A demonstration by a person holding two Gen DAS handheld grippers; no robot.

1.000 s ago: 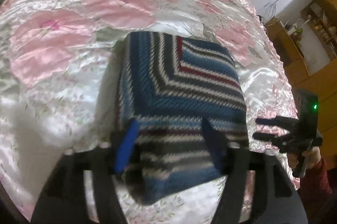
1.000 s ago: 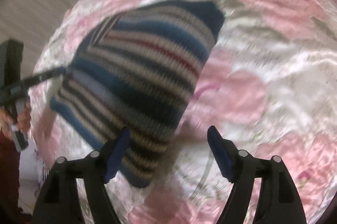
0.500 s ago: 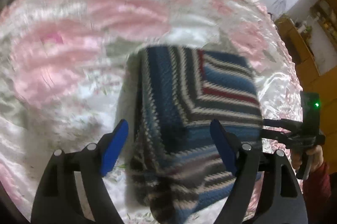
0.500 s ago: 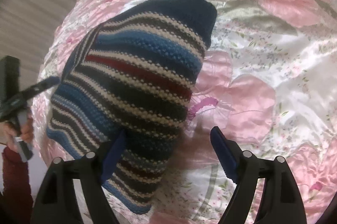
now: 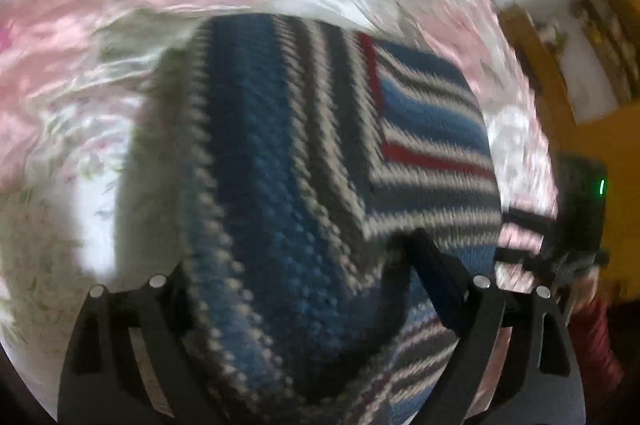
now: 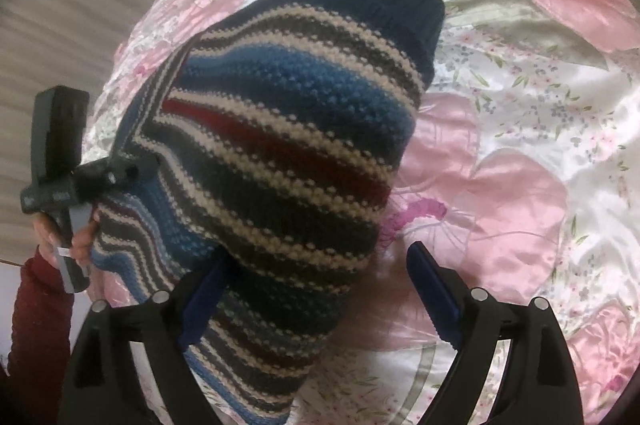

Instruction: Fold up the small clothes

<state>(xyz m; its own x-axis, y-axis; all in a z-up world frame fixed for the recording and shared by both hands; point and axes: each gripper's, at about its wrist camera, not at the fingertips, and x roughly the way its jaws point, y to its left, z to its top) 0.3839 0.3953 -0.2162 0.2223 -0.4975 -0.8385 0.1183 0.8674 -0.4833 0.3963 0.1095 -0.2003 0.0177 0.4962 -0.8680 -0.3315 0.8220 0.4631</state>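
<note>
The sweater (image 6: 280,161) is knitted in stripes of mid blue, dark navy, grey, cream-white and one dark red band, with a plain navy ribbed edge toward the far side of the bed. The stripes meet at an angle, forming chevrons. The bed cover (image 6: 520,129) is glossy white satin with large pink petals, grey-green leaves and tiny sprigs of flowers. The fingers (image 6: 434,301) have blue pads on black frames. A sleeve (image 6: 36,321) at the left is dark red. In the left wrist view, furniture (image 5: 600,129) is yellow-orange wood.
</note>
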